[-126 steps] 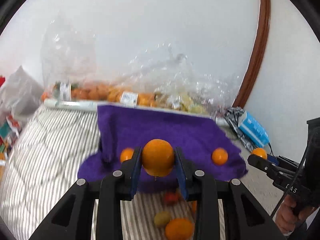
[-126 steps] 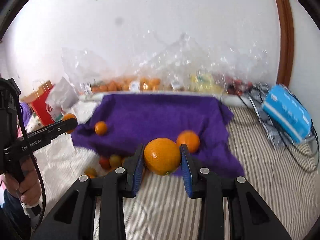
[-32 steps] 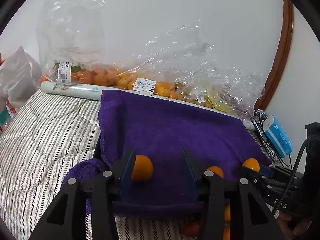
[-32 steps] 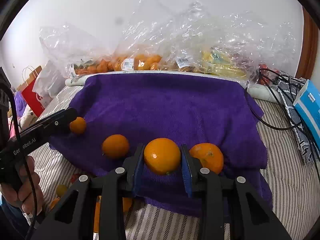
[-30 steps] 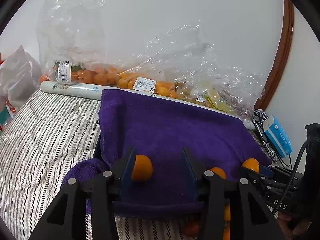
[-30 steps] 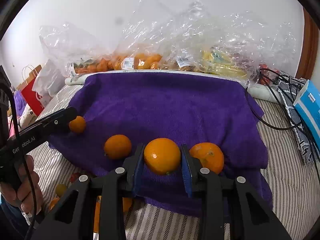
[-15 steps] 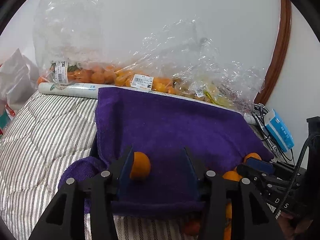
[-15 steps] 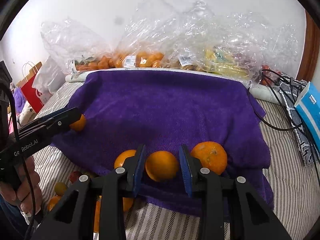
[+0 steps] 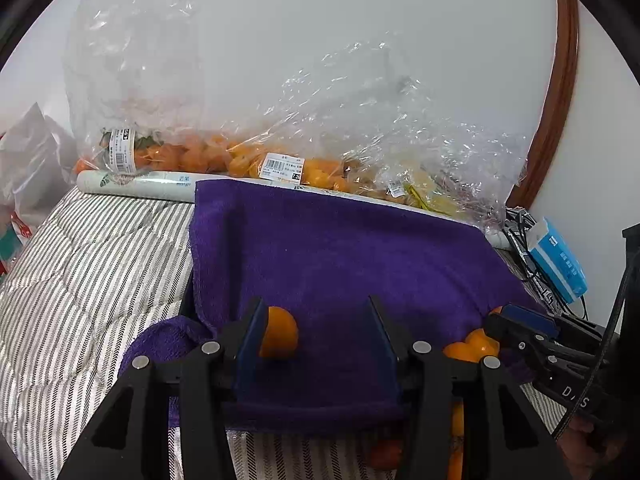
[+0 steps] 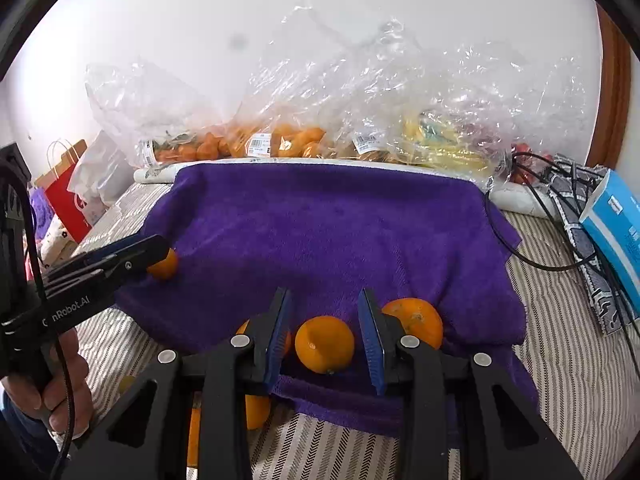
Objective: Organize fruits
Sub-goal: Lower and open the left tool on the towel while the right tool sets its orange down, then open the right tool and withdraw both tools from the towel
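Note:
A purple towel (image 9: pixel 340 248) (image 10: pixel 320 220) is spread over a striped bed. My left gripper (image 9: pixel 314 308) (image 10: pixel 152 254) is open. A small orange (image 9: pixel 280 338) (image 10: pixel 164 266) rests on the towel against its left finger, and the right finger stands well clear of it. My right gripper (image 10: pixel 323 300) (image 9: pixel 500 318) hovers over the towel's front edge. An orange (image 10: pixel 325 344) lies on the towel between its jaws, with a sliver of towel showing on each side. A bigger orange (image 10: pixel 416 320) sits just right of it. Another is half hidden behind the left finger (image 10: pixel 276 320).
Clear plastic bags of fruit (image 10: pixel 280 140) (image 9: pixel 240 160) line the wall behind a white roll (image 9: pixel 136 184). A blue tissue pack (image 10: pixel 612 224) and black cables (image 10: pixel 532 256) lie to the right. A red paper bag (image 10: pixel 66 200) stands on the left. Loose fruit (image 10: pixel 256 410) lies below the towel's front edge.
A second ago the right gripper was clamped on its orange; that orange now sits lower, on the towel, free of the pads. The left gripper and its small orange have stayed put.

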Demonstrator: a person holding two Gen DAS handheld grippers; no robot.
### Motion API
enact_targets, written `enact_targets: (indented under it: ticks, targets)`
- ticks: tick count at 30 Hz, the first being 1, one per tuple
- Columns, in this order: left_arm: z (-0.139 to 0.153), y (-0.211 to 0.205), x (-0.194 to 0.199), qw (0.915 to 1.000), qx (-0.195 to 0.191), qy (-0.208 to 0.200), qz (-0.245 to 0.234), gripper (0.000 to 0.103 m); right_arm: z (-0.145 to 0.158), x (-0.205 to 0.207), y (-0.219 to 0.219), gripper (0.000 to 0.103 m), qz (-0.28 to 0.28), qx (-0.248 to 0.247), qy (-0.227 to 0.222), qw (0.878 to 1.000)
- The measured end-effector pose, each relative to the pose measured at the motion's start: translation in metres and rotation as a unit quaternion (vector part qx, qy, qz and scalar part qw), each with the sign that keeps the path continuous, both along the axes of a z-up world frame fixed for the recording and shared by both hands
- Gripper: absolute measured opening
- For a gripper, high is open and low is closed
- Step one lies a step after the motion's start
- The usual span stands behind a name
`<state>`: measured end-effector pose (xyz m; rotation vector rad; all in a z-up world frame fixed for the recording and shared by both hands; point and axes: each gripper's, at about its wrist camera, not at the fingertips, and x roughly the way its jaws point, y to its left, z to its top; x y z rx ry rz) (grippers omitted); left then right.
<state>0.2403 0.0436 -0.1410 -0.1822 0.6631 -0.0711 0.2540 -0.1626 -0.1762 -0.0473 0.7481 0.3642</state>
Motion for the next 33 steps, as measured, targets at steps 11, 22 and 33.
enact_targets:
  ticks: [11,22,33]
  targets:
    - [0.006,-0.005,-0.003,0.9997,0.002,0.002,-0.023,0.047,0.012,-0.012,-0.001,0.035,-0.012,0.026,-0.010,1.000]
    - [0.015,-0.003,-0.008,0.9989,-0.014,0.008,-0.043,0.046,0.032,-0.058,-0.035,0.035,-0.073,0.045,-0.006,0.996]
    - [0.033,0.002,-0.031,0.9973,-0.037,0.013,-0.062,0.046,0.053,-0.111,-0.041,0.035,-0.084,0.047,-0.026,0.995]
